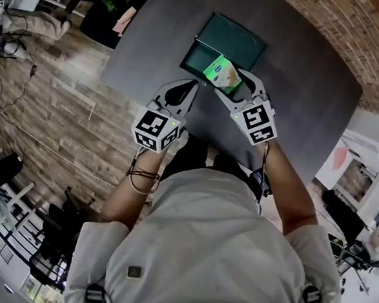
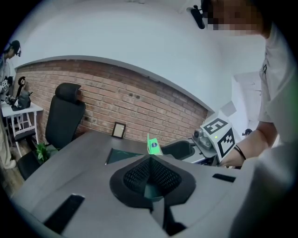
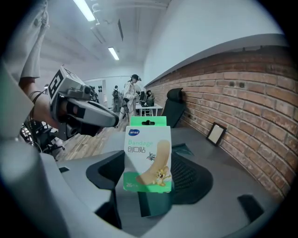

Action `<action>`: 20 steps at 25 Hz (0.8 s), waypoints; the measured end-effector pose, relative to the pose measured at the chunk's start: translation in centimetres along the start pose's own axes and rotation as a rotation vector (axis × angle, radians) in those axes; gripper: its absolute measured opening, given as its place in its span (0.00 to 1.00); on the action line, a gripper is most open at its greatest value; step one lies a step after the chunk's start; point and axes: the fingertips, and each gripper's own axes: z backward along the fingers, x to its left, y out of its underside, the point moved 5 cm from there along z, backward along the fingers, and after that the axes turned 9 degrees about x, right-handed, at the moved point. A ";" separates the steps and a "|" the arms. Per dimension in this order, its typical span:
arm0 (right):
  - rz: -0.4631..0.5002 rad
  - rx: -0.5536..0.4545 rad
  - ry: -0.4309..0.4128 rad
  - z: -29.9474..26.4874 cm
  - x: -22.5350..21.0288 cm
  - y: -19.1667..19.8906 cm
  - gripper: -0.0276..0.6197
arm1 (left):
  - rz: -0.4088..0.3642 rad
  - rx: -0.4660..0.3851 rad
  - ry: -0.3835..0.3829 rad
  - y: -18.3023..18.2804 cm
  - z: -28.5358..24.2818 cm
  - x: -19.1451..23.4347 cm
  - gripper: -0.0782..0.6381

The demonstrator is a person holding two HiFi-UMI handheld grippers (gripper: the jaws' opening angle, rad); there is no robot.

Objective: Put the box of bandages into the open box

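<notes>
**A:** How many tools are operating?

**B:** Two. The right tool (image 3: 148, 193) is clamping one flat cardboard box of bandages (image 3: 148, 155) over the edge of one rectangular open box (image 1: 239, 41). The left tool (image 2: 150, 160) is resting closed, empty.

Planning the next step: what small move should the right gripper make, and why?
Probably ease the right gripper forward and down: its jaws clamp the bandage box, which the head view shows above the near edge of the open box, not inside.

My right gripper (image 3: 149, 204) in matt grey plastic, ribbed black rubbery pads (image 3: 191, 174), glossy printed card on the box of bandages (image 3: 148, 155), smooth matt grey table (image 1: 310, 91), rough red brick wall (image 3: 242, 93) at right, grainy wood-plank floor (image 1: 57, 99) at left
</notes>
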 end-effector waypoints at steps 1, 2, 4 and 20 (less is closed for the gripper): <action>0.003 0.020 -0.006 -0.9 -0.1 0.5 0.51 | 0.007 0.010 0.001 0.6 -0.4 0.5 0.13; 0.005 0.041 -0.011 -1.8 -0.2 0.9 0.51 | 0.011 0.020 0.001 1.1 -0.8 1.0 0.13; 0.006 0.082 -0.019 -3.4 -0.4 1.9 0.51 | 0.015 0.040 0.003 1.9 -1.5 1.8 0.13; 0.094 0.398 -0.060 -12.8 -1.8 8.4 0.51 | 0.071 0.129 0.021 5.7 -6.0 6.0 0.13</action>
